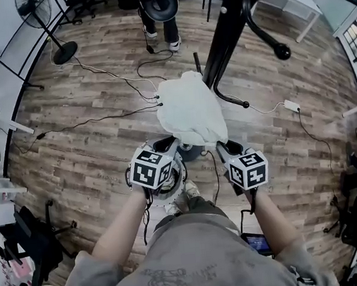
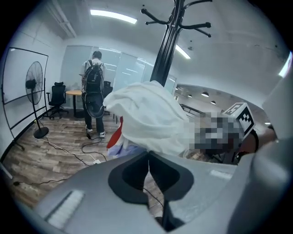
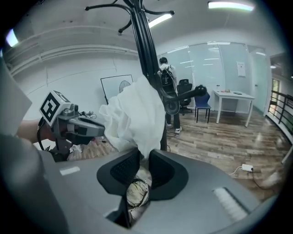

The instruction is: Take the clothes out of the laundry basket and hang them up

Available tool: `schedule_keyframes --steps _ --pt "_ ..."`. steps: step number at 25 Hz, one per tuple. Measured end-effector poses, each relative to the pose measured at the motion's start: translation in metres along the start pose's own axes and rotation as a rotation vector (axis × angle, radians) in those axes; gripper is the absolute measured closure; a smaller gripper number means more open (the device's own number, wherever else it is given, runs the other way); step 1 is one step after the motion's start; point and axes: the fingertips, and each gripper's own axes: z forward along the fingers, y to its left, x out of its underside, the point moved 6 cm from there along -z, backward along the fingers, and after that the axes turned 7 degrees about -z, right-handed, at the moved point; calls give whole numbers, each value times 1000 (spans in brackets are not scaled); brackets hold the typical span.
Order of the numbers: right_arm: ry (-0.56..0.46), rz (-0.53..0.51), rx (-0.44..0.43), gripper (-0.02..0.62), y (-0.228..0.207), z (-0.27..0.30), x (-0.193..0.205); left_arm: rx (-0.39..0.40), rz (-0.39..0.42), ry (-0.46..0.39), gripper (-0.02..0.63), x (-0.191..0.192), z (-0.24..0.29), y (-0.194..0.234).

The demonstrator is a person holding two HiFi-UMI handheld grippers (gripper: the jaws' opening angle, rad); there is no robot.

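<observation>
A white garment (image 1: 189,109) hangs spread between my two grippers, in front of the black coat stand (image 1: 229,19). My left gripper (image 1: 168,146) holds its lower left edge and my right gripper (image 1: 222,147) its lower right edge. In the left gripper view the jaws (image 2: 149,154) are pressed together under the white garment (image 2: 146,116). Cloth runs down between the shut jaws of my right gripper (image 3: 143,157), with the white garment (image 3: 135,116) bunched above them. The round laundry basket (image 1: 177,178) sits below my left gripper, mostly hidden.
The coat stand (image 3: 145,45) rises right behind the garment, its hooks overhead. Something red and blue (image 2: 115,137) shows under the cloth. A person (image 1: 160,20) stands farther back. A floor fan (image 1: 49,26), cables and a power strip (image 1: 292,105) are on the wooden floor.
</observation>
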Motion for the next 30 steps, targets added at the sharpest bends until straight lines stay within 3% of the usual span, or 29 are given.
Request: schedule_keyframes --steps 8,13,15,20,26,30 --pt "30 15 -8 457 -7 6 5 -24 -23 23 590 11 -1 8" --pt "1 1 12 356 -11 -15 -8 -32 -30 20 481 11 -15 12" --pt "-30 -22 15 347 -9 -25 -18 -42 -37 3 468 12 -25 14" --pt "-152 -76 -5 341 6 -42 -61 -72 -61 -75 463 3 -60 19" --pt "-274 -159 -90 339 39 -55 -110 -161 -59 -185 463 -10 -115 24" --pt "-316 -214 -157 339 59 -54 -132 -238 -75 -313 463 -16 -156 28"
